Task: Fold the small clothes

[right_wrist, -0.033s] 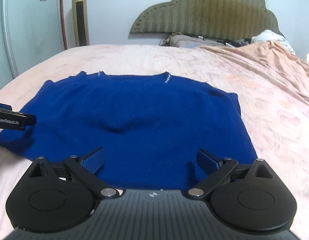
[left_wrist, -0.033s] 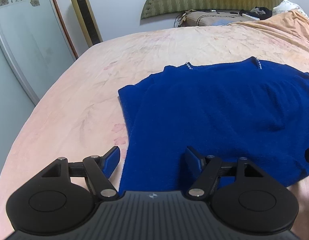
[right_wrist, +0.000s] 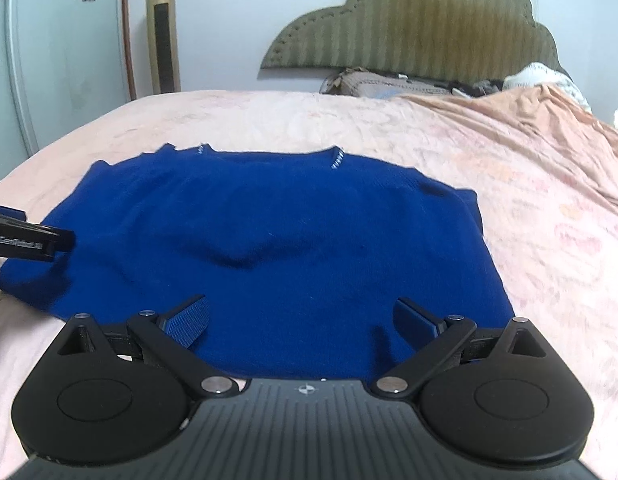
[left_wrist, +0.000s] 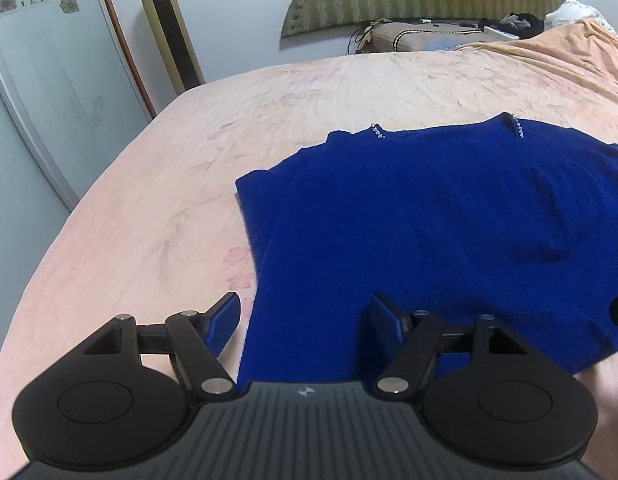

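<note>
A blue knit sweater (left_wrist: 429, 216) lies flat on the pink bed, its neckline toward the headboard and its sleeves folded in. It also shows in the right wrist view (right_wrist: 269, 240). My left gripper (left_wrist: 305, 320) is open and empty, its jaws straddling the sweater's near left hem corner. My right gripper (right_wrist: 301, 320) is open and empty over the sweater's near hem, right of centre. The left gripper's finger (right_wrist: 29, 240) shows at the left edge of the right wrist view.
The pink floral bedsheet (left_wrist: 157, 216) spreads around the sweater. A green padded headboard (right_wrist: 409, 28), pillows and an orange blanket (right_wrist: 529, 120) lie at the far end. A gold tower fan (left_wrist: 169, 28) and a glass door stand left of the bed.
</note>
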Motion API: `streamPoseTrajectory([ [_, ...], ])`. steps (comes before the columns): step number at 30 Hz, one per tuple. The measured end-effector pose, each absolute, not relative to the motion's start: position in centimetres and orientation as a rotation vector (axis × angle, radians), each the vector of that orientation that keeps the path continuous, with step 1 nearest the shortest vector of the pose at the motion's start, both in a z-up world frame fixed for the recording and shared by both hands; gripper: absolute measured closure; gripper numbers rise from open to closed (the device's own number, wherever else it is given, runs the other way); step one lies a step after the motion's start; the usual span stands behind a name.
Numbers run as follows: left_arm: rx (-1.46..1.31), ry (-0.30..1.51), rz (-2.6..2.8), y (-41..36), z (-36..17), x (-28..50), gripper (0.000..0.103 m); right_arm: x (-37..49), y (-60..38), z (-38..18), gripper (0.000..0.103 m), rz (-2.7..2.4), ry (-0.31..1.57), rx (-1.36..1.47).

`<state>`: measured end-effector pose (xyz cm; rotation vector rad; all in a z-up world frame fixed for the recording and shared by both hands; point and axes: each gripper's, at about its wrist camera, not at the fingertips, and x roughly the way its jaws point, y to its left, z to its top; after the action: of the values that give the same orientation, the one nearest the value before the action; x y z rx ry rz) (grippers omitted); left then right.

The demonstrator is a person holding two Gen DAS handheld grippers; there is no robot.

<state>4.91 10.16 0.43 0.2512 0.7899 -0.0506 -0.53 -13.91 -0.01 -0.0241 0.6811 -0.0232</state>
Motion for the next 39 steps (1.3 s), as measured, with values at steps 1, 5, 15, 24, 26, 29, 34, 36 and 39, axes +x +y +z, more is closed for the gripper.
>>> streamPoseTrajectory([
  [1,0.254,0.79,-0.049,10.1,0.4,5.0,0.031,-0.6,-13.6,0.1,0.004,-0.016,0.676,-0.038],
  [5,0.258,0.794,-0.04,10.1,0.2,5.4,0.029,-1.0,-12.5,0.3,0.004,0.012,0.657,-0.079],
  [15,0.209,0.76,-0.096,12.7,1.1,8.1,0.028,-1.5,-8.0,0.6,0.004,0.102,0.609,-0.242],
  [24,0.221,0.808,-0.042,13.5,0.9,11.2,0.028,-1.7,-4.4,0.4,0.004,0.169,0.57,-0.343],
  [26,0.205,0.815,-0.046,13.4,0.9,11.1,0.026,-1.3,-5.4,1.0,0.004,0.104,0.55,-0.299],
  [29,0.224,0.814,-0.044,13.0,0.6,11.3,0.02,-0.3,-7.7,1.7,0.004,0.025,0.563,-0.205],
  [34,0.239,0.823,-0.052,13.0,0.4,11.7,0.02,-0.9,-6.2,1.4,0.004,0.136,0.585,-0.266],
  [36,0.231,0.819,-0.083,13.4,0.5,11.8,0.019,-1.4,-4.8,1.1,0.004,0.208,0.601,-0.294],
  [39,0.209,0.818,-0.099,14.4,0.6,12.1,0.018,-1.9,-2.4,0.4,0.004,0.261,0.611,-0.381],
])
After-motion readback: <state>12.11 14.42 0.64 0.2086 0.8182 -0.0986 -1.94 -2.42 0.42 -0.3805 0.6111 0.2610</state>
